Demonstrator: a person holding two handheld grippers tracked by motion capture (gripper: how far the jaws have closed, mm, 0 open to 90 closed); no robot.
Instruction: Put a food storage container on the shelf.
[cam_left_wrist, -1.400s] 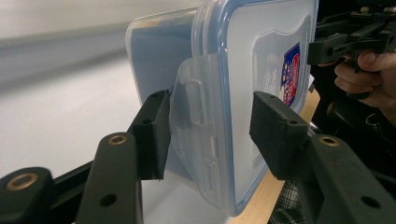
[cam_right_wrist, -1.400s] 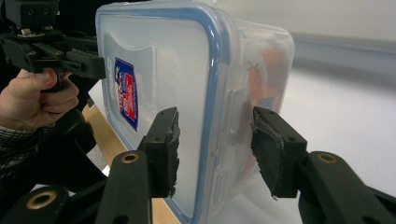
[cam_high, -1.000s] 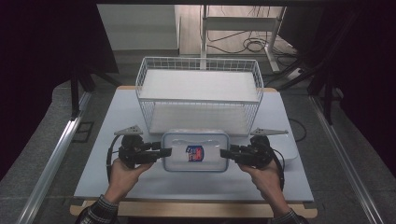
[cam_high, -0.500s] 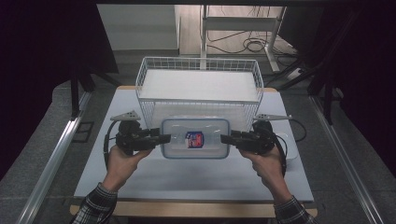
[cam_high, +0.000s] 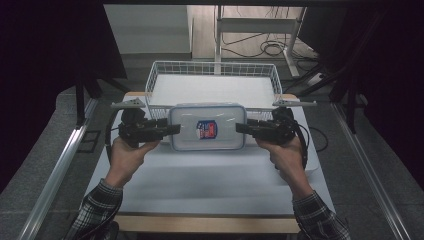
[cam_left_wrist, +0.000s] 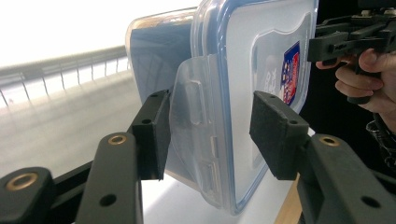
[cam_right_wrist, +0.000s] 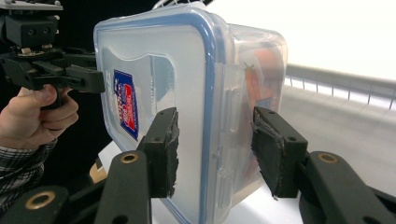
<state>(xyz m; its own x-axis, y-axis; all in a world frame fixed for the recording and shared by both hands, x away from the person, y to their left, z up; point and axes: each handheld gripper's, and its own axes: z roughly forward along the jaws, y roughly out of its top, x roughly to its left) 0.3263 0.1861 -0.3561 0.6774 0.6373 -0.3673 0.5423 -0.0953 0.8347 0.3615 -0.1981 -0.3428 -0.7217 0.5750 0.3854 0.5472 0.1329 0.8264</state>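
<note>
Spanning the whole scene, a white worktop (cam_high: 210, 180) lies under both tongs. Wire basket (cam_high: 212, 82), white, sits on it just beyond the tongs, its near rim behind the box. Clear plastic box (cam_high: 207, 127) with blue-edged lid and a red-and-blue label is held level between the two tongs, above the worktop, in front of the basket.

Left tongs (cam_high: 167, 129): gripped in left hand (cam_high: 127, 152), jaws set on either side of the box's left end. In the left gripper view the left tongs (cam_left_wrist: 208, 133) straddle the lid's clip flap, pads (cam_left_wrist: 152, 135) at or very near the plastic; cannot tell whether they press.

Right tongs (cam_high: 245, 128): in right hand (cam_high: 282, 150), at the box's right end. Right gripper view shows right tongs (cam_right_wrist: 215, 147) bracketing lid and wall, same doubt.

Plaid sleeves on both forearms.
</note>
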